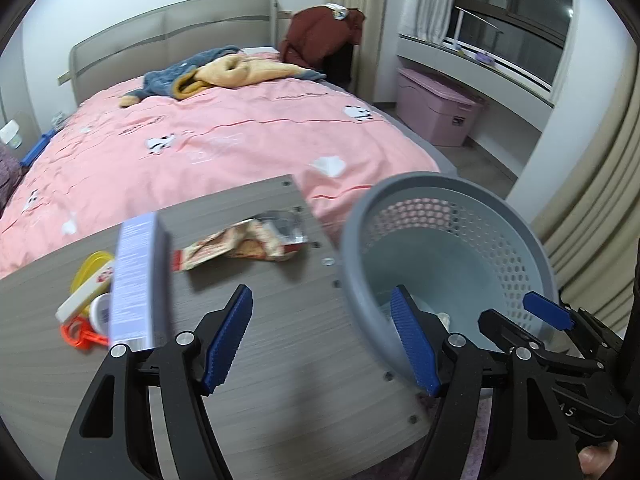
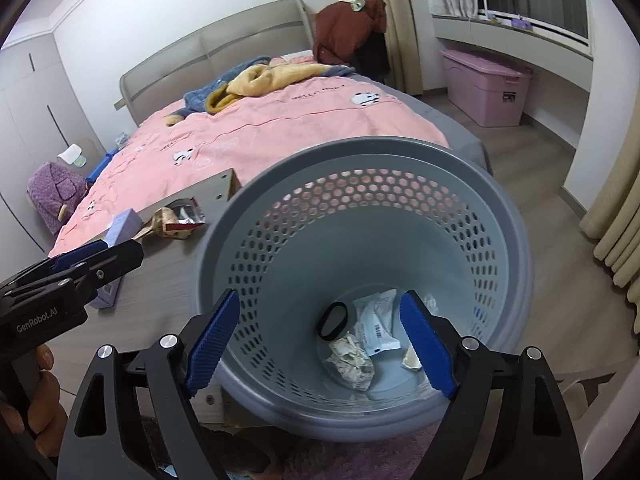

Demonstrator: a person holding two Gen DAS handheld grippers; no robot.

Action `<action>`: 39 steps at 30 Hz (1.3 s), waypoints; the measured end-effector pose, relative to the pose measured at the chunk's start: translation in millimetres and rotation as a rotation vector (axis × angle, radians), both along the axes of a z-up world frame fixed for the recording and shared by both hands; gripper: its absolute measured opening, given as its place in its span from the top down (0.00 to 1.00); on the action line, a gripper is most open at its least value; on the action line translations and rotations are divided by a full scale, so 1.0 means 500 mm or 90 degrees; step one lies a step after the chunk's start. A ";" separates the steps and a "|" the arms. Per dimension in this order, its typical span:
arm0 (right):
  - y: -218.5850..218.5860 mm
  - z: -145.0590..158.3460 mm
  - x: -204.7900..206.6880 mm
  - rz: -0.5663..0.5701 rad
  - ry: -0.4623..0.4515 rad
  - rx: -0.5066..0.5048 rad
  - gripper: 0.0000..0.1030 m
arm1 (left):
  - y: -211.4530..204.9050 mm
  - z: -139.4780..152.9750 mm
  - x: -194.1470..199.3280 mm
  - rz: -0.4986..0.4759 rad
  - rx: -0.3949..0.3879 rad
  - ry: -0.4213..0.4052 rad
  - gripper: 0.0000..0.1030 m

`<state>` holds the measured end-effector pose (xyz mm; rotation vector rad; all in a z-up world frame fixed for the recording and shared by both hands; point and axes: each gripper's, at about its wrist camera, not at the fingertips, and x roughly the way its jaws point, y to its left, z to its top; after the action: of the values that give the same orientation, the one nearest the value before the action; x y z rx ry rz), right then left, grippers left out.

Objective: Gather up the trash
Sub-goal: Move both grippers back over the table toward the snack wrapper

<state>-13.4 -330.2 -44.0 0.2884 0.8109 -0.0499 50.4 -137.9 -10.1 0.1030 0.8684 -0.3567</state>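
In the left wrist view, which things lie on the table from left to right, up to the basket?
Orange clip → yellow lid → lavender box → crumpled snack wrapper → grey basket.

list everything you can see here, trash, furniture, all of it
waste basket: 1, grey, perforated, at table edge
trash in basket: several pieces, white paper, black ring
snack wrapper: 1, red and cream, on table
carton: 1, lavender, on table
table: 1, grey wood
bed: 1, pink cover
clothes: blue and yellow heap, on bed
storage box: 1, pink, by window
left gripper: open, above table
right gripper: open, over basket
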 end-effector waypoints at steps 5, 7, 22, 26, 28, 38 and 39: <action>0.050 0.007 0.009 0.038 -0.012 -0.011 0.18 | 0.064 0.002 0.000 0.041 -0.001 0.000 0.33; 0.070 0.013 0.018 0.056 -0.018 -0.019 0.14 | 0.092 0.001 0.000 0.062 -0.001 0.001 0.33; 0.207 0.049 0.159 0.218 -0.020 -0.065 0.09 | 0.320 0.006 0.016 0.224 -0.009 0.002 0.33; 0.228 0.050 0.207 0.258 -0.005 -0.063 0.09 | 0.360 0.012 0.027 0.256 -0.003 -0.003 0.33; 0.244 0.049 0.232 0.282 0.003 -0.076 0.09 | 0.374 0.015 0.034 0.268 -0.001 -0.001 0.33; 0.277 0.031 0.325 0.361 0.046 -0.105 0.09 | 0.416 0.028 0.071 0.307 0.008 -0.001 0.33; 0.278 0.027 0.335 0.369 0.054 -0.103 0.09 | 0.418 0.027 0.076 0.309 0.007 0.000 0.33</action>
<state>153.9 -191.3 -30.6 -0.1087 0.9431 0.4174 88.3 70.9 3.6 -0.0981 0.8653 0.1016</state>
